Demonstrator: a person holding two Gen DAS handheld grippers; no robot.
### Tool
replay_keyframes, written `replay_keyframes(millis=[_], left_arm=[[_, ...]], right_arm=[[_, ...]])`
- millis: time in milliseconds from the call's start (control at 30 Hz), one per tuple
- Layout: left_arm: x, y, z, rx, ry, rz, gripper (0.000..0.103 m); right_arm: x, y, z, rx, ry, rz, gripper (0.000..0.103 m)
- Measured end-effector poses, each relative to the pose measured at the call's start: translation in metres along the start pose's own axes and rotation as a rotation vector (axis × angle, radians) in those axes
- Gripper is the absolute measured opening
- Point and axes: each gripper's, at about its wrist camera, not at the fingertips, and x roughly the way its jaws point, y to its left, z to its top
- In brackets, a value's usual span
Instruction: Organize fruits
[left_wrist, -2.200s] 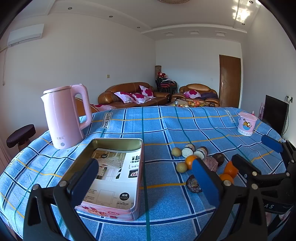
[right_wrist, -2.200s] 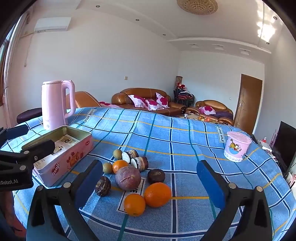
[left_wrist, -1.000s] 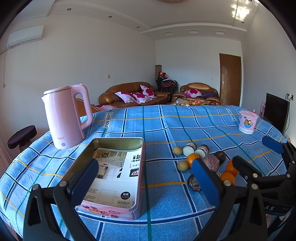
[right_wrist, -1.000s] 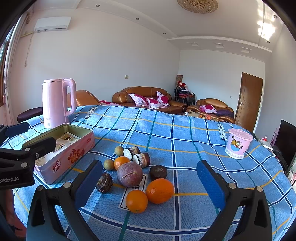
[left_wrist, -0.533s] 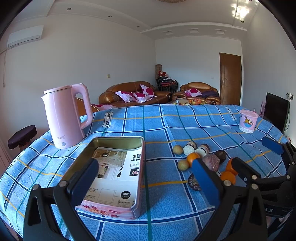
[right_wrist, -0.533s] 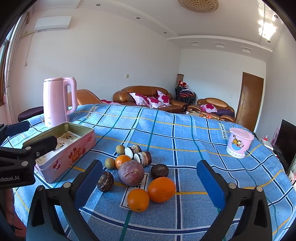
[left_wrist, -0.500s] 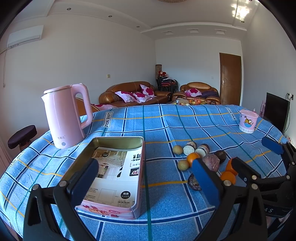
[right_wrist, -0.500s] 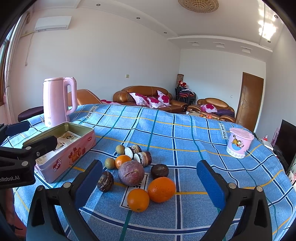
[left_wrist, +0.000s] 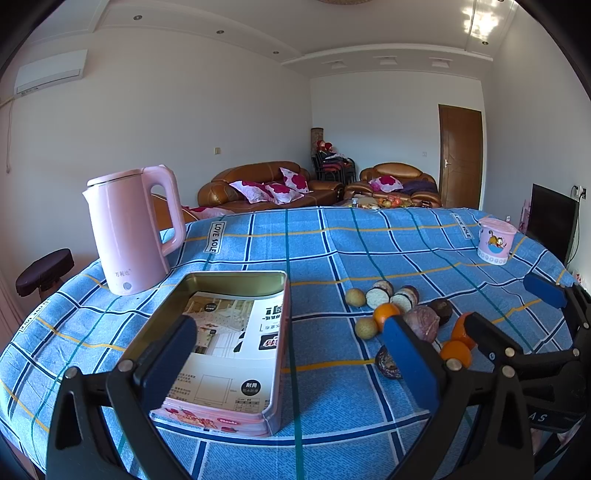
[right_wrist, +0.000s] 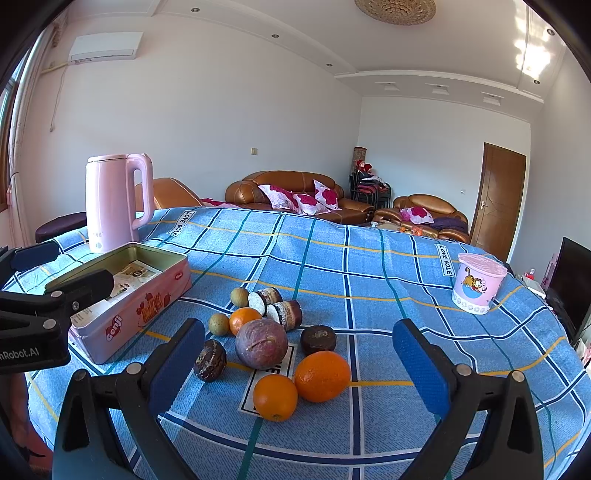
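A cluster of fruit lies on the blue checked tablecloth (right_wrist: 369, 288): two oranges (right_wrist: 322, 376) at the front, a big purple fruit (right_wrist: 261, 343), a small orange (right_wrist: 243, 319), dark round fruits (right_wrist: 209, 360), small yellow-green ones (right_wrist: 239, 296) and cut halves (right_wrist: 285, 313). My right gripper (right_wrist: 300, 369) hangs open just before the cluster, holding nothing. My left gripper (left_wrist: 286, 363) stands open over the near end of the pink tin (left_wrist: 225, 347), which has a leaflet inside. The same fruit cluster (left_wrist: 421, 323) sits right of the tin.
A pink kettle (left_wrist: 127, 229) stands behind the tin at the left. A pink cartoon cup (right_wrist: 476, 282) sits at the far right of the table. Sofas, chairs, a door and a dark TV screen lie beyond the table's far edge.
Both grippers stay open. The right gripper has crept slightly forward and lower toward the fruit; the left view has hardly shifted.
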Motion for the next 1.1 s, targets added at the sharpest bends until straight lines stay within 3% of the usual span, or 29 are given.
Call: replay_keyframes(millis=[367, 667, 767, 900, 1100], left_arm=[[0.007, 0.0, -0.008, 0.01, 0.02, -0.001, 0.103], [0.031, -0.019, -0.02, 0.052, 0.11, -0.052, 0.102], [0.039, -0.029, -0.021, 0.067, 0.144, -0.089, 0.096], [0.047, -0.046, -0.02, 0.102, 0.18, -0.142, 0.086], [0.064, -0.068, -0.023, 0.157, 0.269, -0.235, 0.079]], right_arm=[[0.002, -0.006, -0.004, 0.002, 0.008, -0.005, 0.102], [0.008, -0.025, -0.025, 0.024, 0.034, -0.054, 0.102], [0.005, -0.034, -0.027, 0.072, 0.024, -0.034, 0.102], [0.004, -0.04, -0.026, 0.065, 0.015, -0.081, 0.102], [0.005, -0.05, -0.027, 0.122, 0.019, -0.062, 0.102]])
